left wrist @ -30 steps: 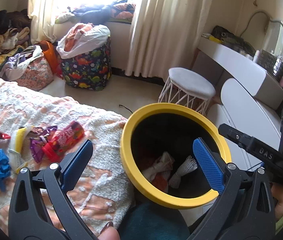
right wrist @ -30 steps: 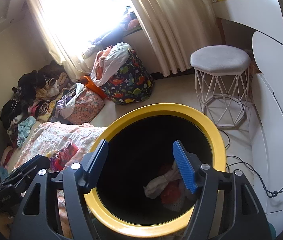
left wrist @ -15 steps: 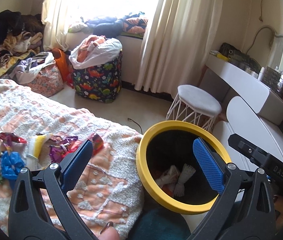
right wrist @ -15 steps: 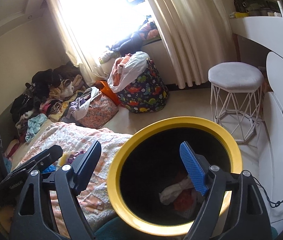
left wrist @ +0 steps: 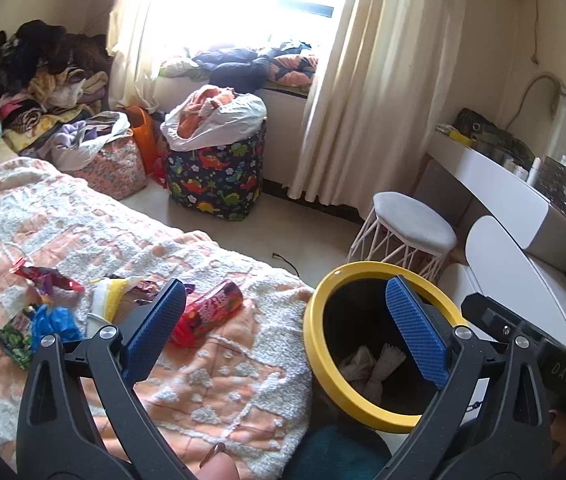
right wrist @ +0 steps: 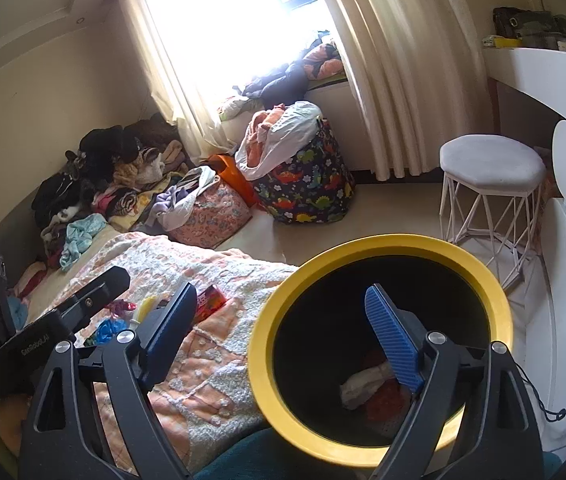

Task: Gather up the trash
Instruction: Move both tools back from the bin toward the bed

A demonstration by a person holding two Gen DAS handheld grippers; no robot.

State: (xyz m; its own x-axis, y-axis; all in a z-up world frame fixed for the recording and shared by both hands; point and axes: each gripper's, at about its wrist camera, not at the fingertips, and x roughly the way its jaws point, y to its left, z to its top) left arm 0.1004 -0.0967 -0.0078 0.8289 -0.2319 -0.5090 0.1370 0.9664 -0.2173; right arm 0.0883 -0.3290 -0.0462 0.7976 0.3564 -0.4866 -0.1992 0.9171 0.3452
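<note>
Now red wrapper (left wrist: 211,314) lies on blanket (left wrist: 219,392), long axis left-near to right-far. Bin (left wrist: 319,344) upright just right of bed edge; bare blanket between them. Left gripper (left wrist: 283,332) wide, empty, wrapper beside left pad. Right gripper (right wrist: 283,340) wide, empty, just been opening, right pad over bin mouth.

The right gripper's (right wrist: 279,334) blue finger (right wrist: 393,344) covers part of the crumpled white and red trash (right wrist: 367,390) in the yellow-rimmed bin (right wrist: 261,364), whose near rim disappears behind the gripper's frame. In the left wrist view, the left gripper's (left wrist: 283,328) finger (left wrist: 155,330) hides one end of the red wrapper (left wrist: 211,312) on the blanket (left wrist: 219,388). The small items on the white dressing table (left wrist: 495,178) are too tiny to identify.
</note>
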